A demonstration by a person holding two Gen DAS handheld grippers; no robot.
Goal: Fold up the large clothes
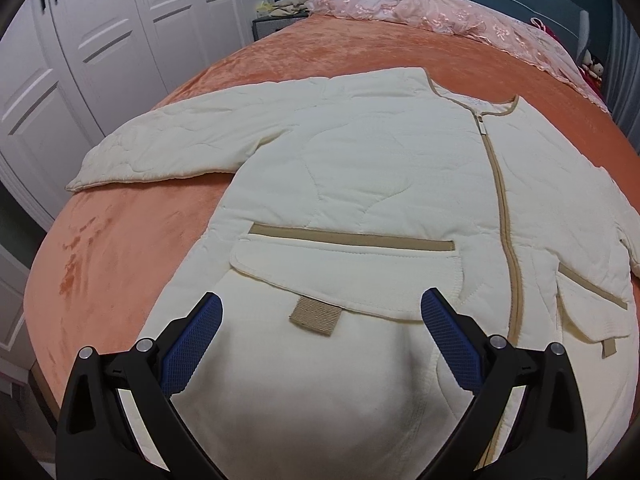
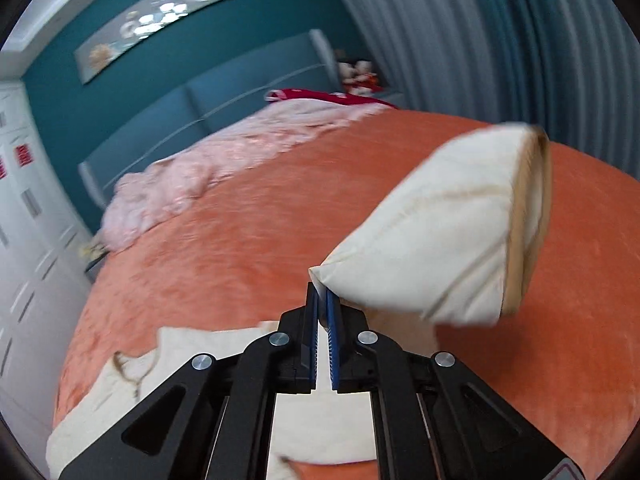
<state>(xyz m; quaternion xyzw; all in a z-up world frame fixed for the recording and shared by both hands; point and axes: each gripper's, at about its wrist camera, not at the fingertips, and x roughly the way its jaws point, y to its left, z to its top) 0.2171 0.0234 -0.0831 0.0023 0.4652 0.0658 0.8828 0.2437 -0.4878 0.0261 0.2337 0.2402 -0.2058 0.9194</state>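
Observation:
A cream quilted jacket (image 1: pixel 360 184) with tan zip and pocket trim lies flat, front up, on an orange bedspread (image 1: pixel 120 248). Its left sleeve (image 1: pixel 168 148) stretches out toward the bed's left edge. My left gripper (image 1: pixel 322 312) hovers open over the lower hem, near a pocket flap with a tan tab (image 1: pixel 316 316); nothing is between its blue pads. In the right wrist view my right gripper (image 2: pixel 322 300) is shut on the jacket's other sleeve (image 2: pixel 440 232), lifted off the bed with the tan cuff (image 2: pixel 528 216) pointing away. The jacket's collar (image 2: pixel 136 368) shows below left.
A crumpled pink quilt (image 1: pixel 420 4) lies along the head of the bed by a blue headboard (image 2: pixel 248 92). White wardrobe doors (image 1: pixel 100 40) stand close to the bed's left side. Curtains (image 2: pixel 500 40), soft toys (image 2: pixel 360 74) and a red cloth (image 2: pixel 312 96) sit at the far right.

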